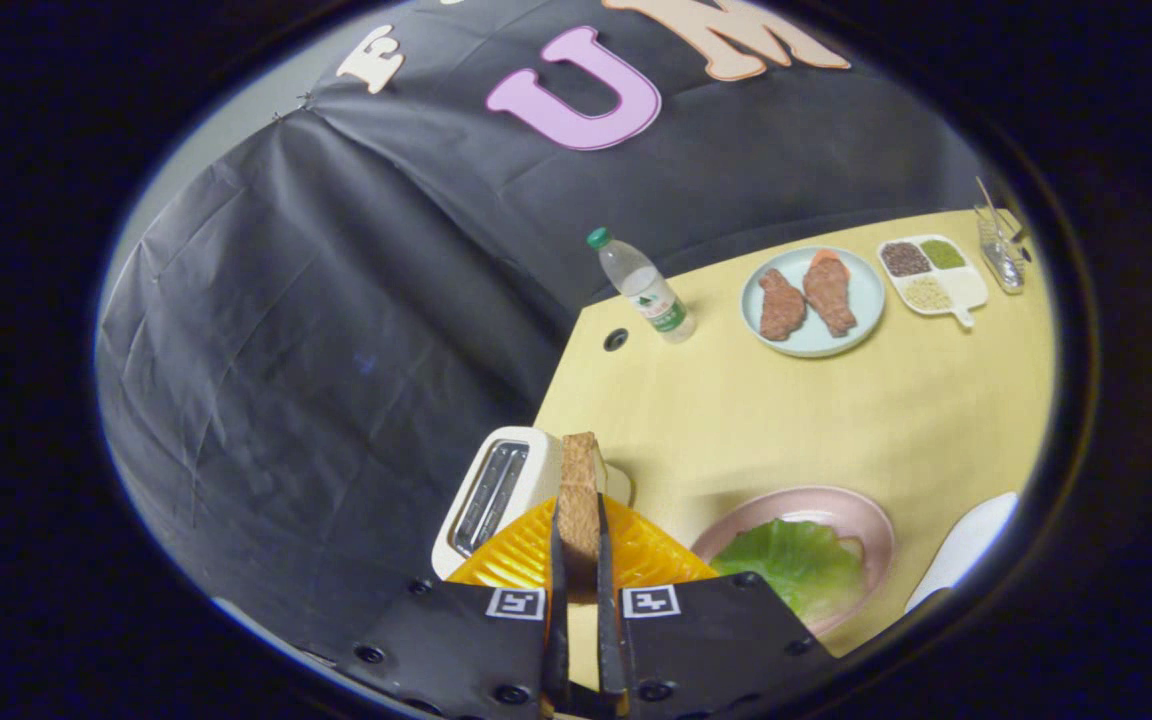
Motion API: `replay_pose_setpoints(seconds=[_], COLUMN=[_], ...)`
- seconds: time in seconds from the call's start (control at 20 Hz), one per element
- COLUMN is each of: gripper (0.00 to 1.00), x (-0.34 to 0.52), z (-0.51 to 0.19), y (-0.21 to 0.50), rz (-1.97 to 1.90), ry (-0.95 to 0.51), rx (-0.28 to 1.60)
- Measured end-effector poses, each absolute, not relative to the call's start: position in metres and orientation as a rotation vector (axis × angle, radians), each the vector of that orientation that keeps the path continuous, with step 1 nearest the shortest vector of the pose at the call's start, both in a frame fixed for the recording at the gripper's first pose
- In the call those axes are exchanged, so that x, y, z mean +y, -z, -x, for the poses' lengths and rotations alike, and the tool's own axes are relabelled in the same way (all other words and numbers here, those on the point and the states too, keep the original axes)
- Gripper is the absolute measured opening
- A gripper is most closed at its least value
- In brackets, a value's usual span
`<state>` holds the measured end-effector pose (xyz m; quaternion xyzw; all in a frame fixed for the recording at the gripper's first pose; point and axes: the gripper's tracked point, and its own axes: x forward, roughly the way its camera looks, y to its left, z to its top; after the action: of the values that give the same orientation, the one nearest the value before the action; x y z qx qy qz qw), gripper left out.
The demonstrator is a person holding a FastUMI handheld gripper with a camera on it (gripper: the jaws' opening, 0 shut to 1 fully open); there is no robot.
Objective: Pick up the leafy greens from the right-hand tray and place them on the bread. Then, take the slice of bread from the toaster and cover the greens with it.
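My gripper is shut on a slice of bread, held upright edge-on between both fingers, lifted above the table. The cream toaster stands just beyond and left of the fingers, its slots showing. Right of the fingers a pink plate holds the leafy greens, which lie flat and cover whatever is under them.
On the yellow table, a water bottle stands at the far side, beside a blue plate with two pieces of meat. Further right sit a divided dish of grains and a clear holder. A white object lies right of the pink plate.
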<state>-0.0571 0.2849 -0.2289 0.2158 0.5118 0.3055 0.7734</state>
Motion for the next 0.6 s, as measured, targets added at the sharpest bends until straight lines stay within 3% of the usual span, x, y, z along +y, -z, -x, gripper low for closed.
replay_pose_setpoints(seconds=[0.6], gripper=[0.14], x=[0.221], z=[0.088], y=[0.301], rz=[-0.525], ry=[-0.570], rx=[1.236])
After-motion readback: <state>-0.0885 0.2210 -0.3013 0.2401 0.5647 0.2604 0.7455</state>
